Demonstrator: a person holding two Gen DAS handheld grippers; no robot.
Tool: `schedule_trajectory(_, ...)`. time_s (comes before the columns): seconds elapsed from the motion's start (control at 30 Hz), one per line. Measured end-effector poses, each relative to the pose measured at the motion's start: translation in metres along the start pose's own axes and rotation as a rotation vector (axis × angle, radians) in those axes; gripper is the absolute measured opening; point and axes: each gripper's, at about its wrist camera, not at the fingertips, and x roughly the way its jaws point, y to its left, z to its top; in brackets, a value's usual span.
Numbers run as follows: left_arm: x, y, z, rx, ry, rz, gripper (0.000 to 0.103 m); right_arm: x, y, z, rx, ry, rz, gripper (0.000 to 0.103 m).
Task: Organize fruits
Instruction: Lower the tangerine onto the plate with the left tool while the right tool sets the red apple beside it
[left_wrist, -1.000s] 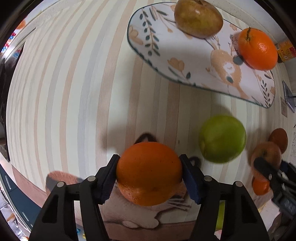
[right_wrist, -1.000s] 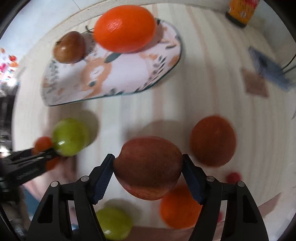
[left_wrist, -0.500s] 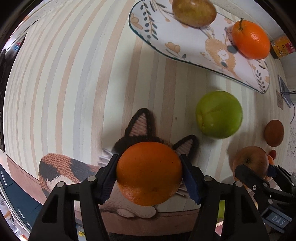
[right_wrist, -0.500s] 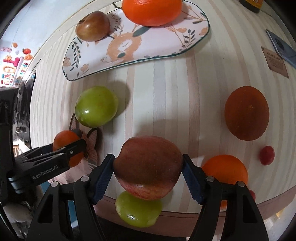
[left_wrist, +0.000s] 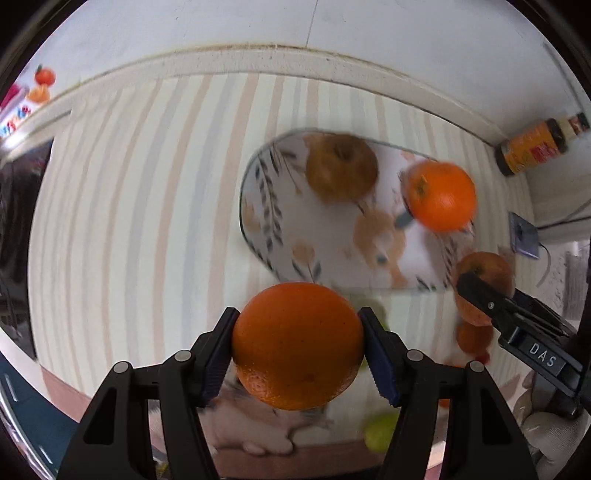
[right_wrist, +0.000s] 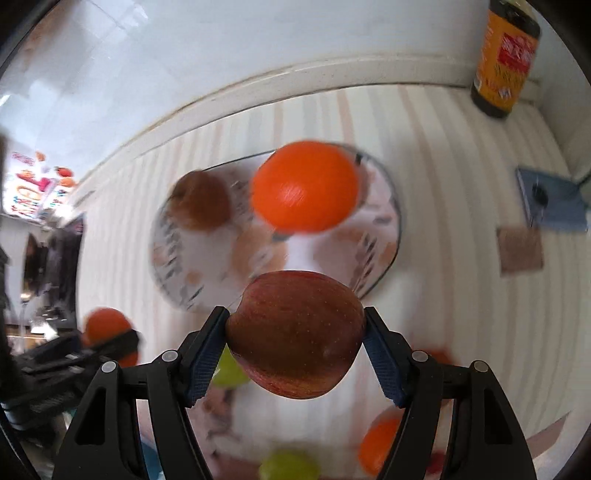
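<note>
The patterned plate, at centre frame on the striped desk, already carries a brown apple and an orange. The left claw grasps another orange and the right claw a red apple, both low in frame and, I judge, plate-bound. Smaller green and orange fruits remain on the desk.

Held orange: round, glossy, lower centre of the left wrist view. Red apple: speckled skin, lower centre of the right wrist view. On the patterned plate, mid-frame: a brown russet fruit and a second orange, side by side, blurred.
</note>
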Motion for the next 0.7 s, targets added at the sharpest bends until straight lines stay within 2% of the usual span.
schedule_trajectory(0.1,0.016,0.008,0.024,0.013,0.029,0.034,0.063,0.013,-0.004,0.017,-0.051,0.019,-0.081,0.074)
schedule_trajectory(0.23,0.038,0.014,0.05,0.021,0.07,0.063,0.063,0.028,-0.008,0.025,-0.098,0.037,-0.136,0.074)
schedule_trajectory(0.43,0.063,0.016,0.068,0.022,0.115,0.082,0.063,0.032,-0.009,0.024,-0.131,0.019,-0.156,0.075)
schedule_trajectory(0.6,0.077,0.011,0.073,0.03,0.134,0.118,0.063,0.031,-0.016,0.026,-0.089,0.029,-0.126,0.076)
schedule_trajectory(0.7,0.08,0.017,0.078,0.012,0.139,0.104,0.063,0.033,-0.02,0.029,-0.065,0.052,-0.107,0.077)
